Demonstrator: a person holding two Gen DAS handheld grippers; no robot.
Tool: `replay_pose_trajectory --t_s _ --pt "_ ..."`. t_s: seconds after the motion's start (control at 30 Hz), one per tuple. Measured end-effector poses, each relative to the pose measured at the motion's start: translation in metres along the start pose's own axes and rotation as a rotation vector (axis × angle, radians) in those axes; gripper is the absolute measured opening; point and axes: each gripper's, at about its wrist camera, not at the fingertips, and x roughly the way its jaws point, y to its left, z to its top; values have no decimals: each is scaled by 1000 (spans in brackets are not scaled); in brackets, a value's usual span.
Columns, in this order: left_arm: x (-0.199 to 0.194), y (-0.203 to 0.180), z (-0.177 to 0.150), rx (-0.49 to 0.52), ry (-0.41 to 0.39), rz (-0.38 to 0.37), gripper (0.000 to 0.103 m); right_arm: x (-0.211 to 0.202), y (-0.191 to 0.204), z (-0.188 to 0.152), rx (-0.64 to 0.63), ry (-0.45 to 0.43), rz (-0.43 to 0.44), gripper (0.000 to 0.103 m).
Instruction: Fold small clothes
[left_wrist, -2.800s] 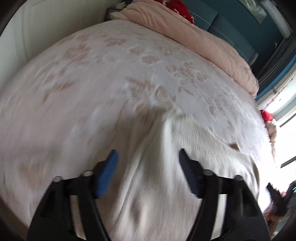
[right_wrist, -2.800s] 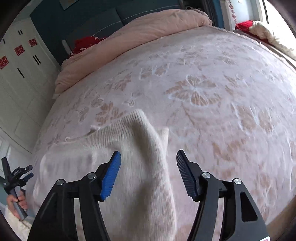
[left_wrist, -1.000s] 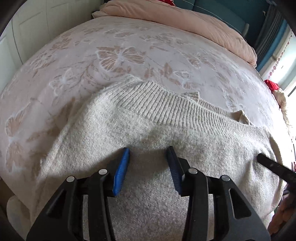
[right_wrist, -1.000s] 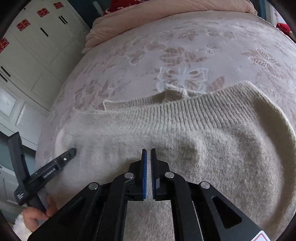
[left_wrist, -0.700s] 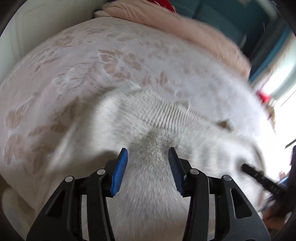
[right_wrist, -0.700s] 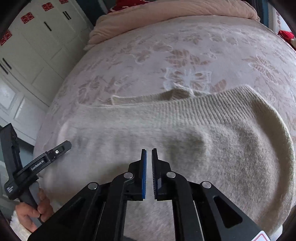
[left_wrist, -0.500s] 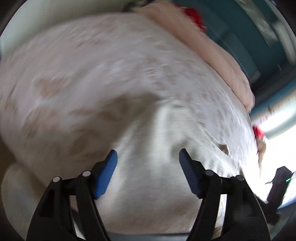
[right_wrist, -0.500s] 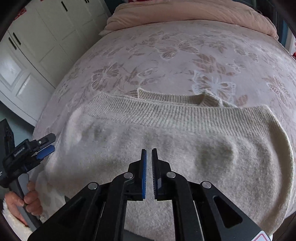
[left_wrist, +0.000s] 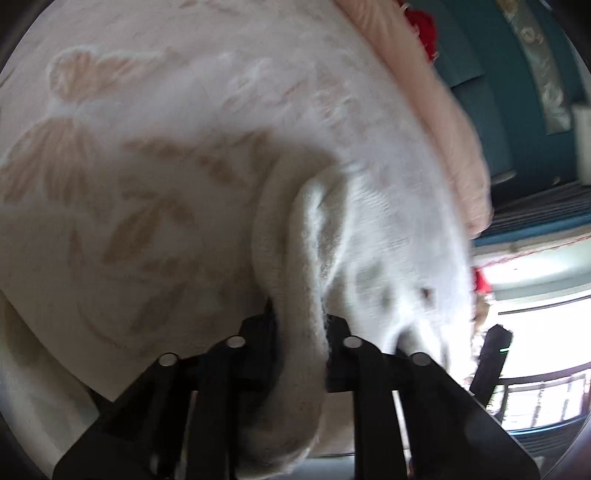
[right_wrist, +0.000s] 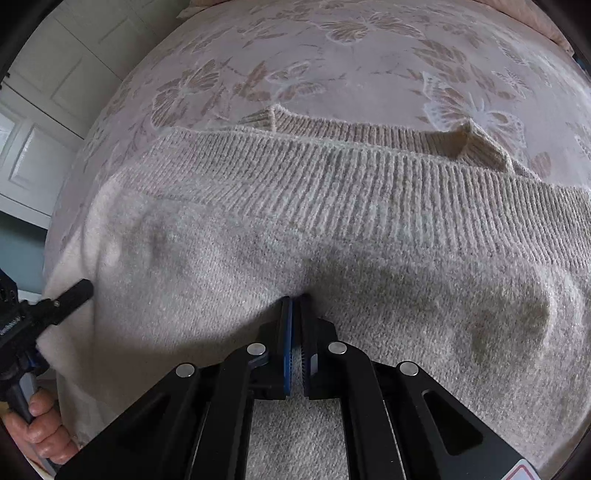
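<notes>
Left gripper (left_wrist: 299, 332) had just clamped the sweater (right_wrist: 332, 229) edge | right gripper (right_wrist: 295, 306) stayed pinched on it | fold could start.

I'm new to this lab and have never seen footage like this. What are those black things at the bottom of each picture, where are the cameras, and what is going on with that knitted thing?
No robot here: a person holds a pair of black two-finger tongs in each hand, and a fisheye camera on each looks forward along its fingers.

The left-wrist picture, which is blurred, shows the left tongs closed on a bunched edge of the cream knitted sweater.

The right-wrist picture shows the right tongs, their blue-padded jaws nearly together, pinching the same sweater near its middle. At that picture's left edge you can see the person's left hand holding the other tongs.

The sweater lies on a bed with a pink butterfly-patterned bedspread.
</notes>
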Motion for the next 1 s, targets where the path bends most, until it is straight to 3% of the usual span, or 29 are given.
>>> replay_pose_trajectory --t_s 0.17,0.27,0.4,0.5,0.67,0.77,0.87,1.0 --pt "-38 -83 -10 159 -45 -124 13 -1 -2 -3 13 -22 25 3" --pt "-39 -152 -33 306 -29 -171 13 -5 -13 -7 53 -37 78 2" --pt "-5 -222 -74 448 39 -157 13 -24 -37 -15 111 -91 197 2" --pt "26 -251 -101 515 71 -109 13 -60 -75 -33 188 -182 238 10" --pt "73 -260 -129 535 137 -33 13 -113 -156 -85 304 -282 190 12" --pt "81 -255 -135 530 145 -18 13 -130 -184 -118 352 -315 171 13" --pt "66 -242 -128 504 125 -31 13 -134 -191 -145 368 -324 139 13" --pt "12 -222 -93 454 30 -42 13 -130 -190 -165 338 -328 76 13"
